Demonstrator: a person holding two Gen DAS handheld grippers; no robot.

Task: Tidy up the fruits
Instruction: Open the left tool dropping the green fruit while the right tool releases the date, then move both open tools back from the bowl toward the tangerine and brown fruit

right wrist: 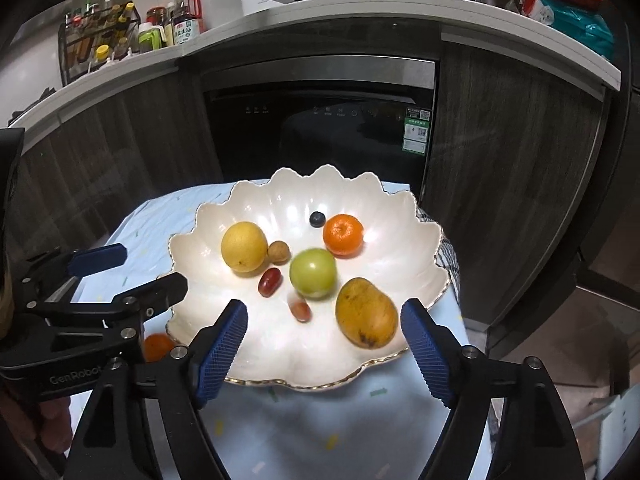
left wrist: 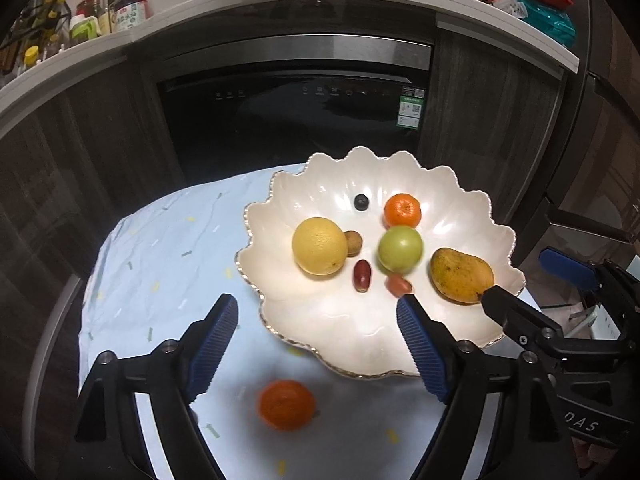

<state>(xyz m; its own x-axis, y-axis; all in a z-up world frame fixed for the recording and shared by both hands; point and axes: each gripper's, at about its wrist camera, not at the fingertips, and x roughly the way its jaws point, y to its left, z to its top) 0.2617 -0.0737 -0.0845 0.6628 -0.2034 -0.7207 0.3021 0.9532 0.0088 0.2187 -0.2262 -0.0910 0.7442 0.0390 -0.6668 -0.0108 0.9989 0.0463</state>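
Left wrist view: both grippers' jaws gape empty, scalloped plate (left wrist: 460, 208) of fruit ahead, loose tangerine (left wrist: 286, 404) beside it.

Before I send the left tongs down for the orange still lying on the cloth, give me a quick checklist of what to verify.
1. Left tongs open and empty: ok.
2. Round orange mandarin off the plate, on the light blue cloth, below and between the left fingers: ok, though blurred.
3. Right tongs open, empty, over the white scalloped plate, away from the mandarin: ok.
4. Free room on the plate's near side: ok.
5. Green round fruit and small red fruit settled: cannot tell, both blurred.
6. Yellow-brown mango near the plate's right edge, stable: cannot tell.
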